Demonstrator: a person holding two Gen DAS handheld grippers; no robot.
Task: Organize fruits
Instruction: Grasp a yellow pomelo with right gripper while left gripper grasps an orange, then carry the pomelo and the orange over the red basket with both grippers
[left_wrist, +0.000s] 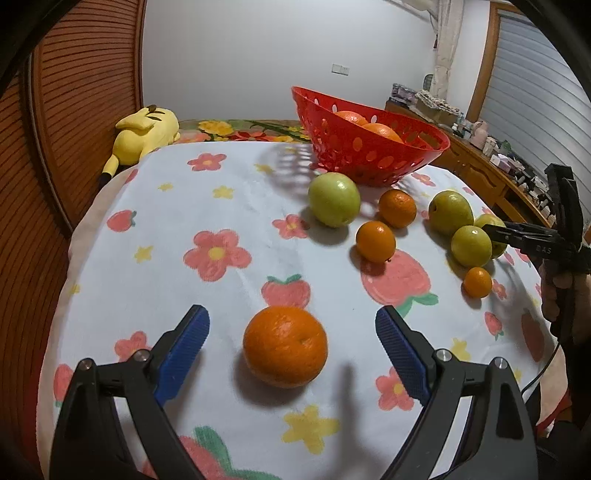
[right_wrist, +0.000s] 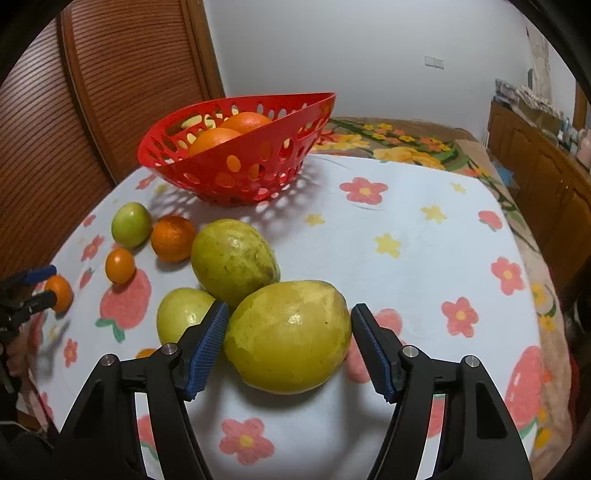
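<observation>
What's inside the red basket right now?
Two oranges show above the rim of the red basket, with orange visible through the wall holes. The wall hides the bottom, so anything lying beneath them cannot be seen.

Brightness: your two wrist views are evenly lit by soft indoor light, colours clear.
Light source: it falls from above and behind the red basket (left_wrist: 369, 147), out of view.
Shadows: the basket's holes cast a dappled pattern on the floral cloth (left_wrist: 221, 206); the large orange (left_wrist: 285, 346) drops a dark shadow towards you.
Glare: small white highlights sit on the big yellow-green fruit (right_wrist: 288, 336).
Focus: fruit in the middle is sharp; the cluttered sideboard (left_wrist: 498, 162) is soft.
Distortion: strong fisheye bending, with black corners ringing each view.
</observation>
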